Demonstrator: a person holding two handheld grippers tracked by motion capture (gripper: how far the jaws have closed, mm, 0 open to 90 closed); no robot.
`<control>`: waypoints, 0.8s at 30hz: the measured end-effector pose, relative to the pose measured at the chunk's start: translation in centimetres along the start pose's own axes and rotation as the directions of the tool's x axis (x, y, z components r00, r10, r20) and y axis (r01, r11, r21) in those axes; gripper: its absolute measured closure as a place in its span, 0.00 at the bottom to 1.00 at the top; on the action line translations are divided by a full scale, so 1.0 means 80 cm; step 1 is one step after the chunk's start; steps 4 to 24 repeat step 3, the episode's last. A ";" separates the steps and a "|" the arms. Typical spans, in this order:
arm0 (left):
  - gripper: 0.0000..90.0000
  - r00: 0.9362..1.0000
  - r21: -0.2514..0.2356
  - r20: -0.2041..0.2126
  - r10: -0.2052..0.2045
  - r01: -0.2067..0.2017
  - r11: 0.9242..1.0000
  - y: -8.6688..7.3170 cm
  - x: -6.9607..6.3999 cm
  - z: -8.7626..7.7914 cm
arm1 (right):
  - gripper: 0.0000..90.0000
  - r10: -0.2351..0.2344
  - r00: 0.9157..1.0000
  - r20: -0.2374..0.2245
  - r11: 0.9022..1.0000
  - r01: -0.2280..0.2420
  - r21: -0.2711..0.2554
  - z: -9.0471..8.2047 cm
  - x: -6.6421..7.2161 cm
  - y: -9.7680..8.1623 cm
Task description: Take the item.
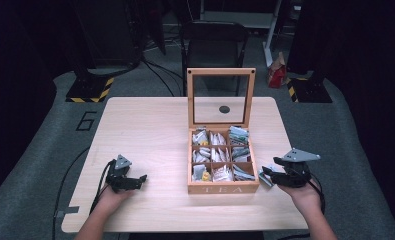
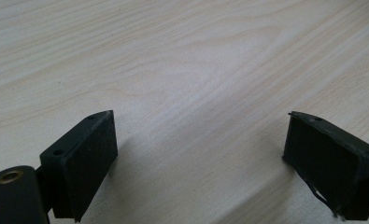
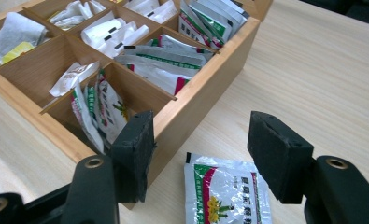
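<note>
Dark floor and stands ring a pale wooden desk (image 1: pixel 145 130), where an open tea box (image 1: pixel 223 188) stands with its lid up and one loose tea packet (image 3: pixel 226 191) lies flat on the desk just beside the box's right wall. That packet lies directly below the right gripper (image 3: pixel 205 149), whose jaws hang part open and empty over it, its long axis pointing roughly away from the gripper; the left gripper (image 2: pixel 198 154), jaws wide and empty over bare wood, is well apart on the box's other side. The packet's near end is cut off at the frame edge, and from above it is a small blur under the right gripper (image 1: pixel 267 175).
</note>
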State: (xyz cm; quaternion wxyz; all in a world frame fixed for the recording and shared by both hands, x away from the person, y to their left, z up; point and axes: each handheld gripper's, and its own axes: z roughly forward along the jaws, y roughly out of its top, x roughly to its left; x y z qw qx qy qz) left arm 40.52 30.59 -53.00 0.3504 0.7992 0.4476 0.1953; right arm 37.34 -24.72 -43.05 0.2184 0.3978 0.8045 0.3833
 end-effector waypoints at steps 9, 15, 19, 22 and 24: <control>0.10 1.000 0.000 0.001 -0.001 0.001 1.000 0.000 0.000 0.000 | 0.45 -0.013 1.000 0.002 1.000 0.013 0.000 0.002 0.005 -0.001; 0.10 1.000 0.000 0.001 -0.001 0.001 1.000 0.000 0.000 0.000 | 0.45 -0.013 1.000 0.002 1.000 0.013 0.000 0.002 0.005 -0.001; 0.10 1.000 0.000 0.001 -0.001 0.001 1.000 0.000 0.000 0.000 | 0.45 -0.013 1.000 0.002 1.000 0.013 0.000 0.002 0.005 -0.001; 0.10 1.000 0.000 0.001 -0.001 0.001 1.000 0.000 0.000 0.000 | 0.45 -0.013 1.000 0.002 1.000 0.013 0.000 0.002 0.005 -0.001; 0.10 1.000 0.000 0.001 -0.001 0.001 1.000 0.000 0.000 0.000 | 0.45 -0.013 1.000 0.002 1.000 0.013 0.000 0.002 0.005 -0.001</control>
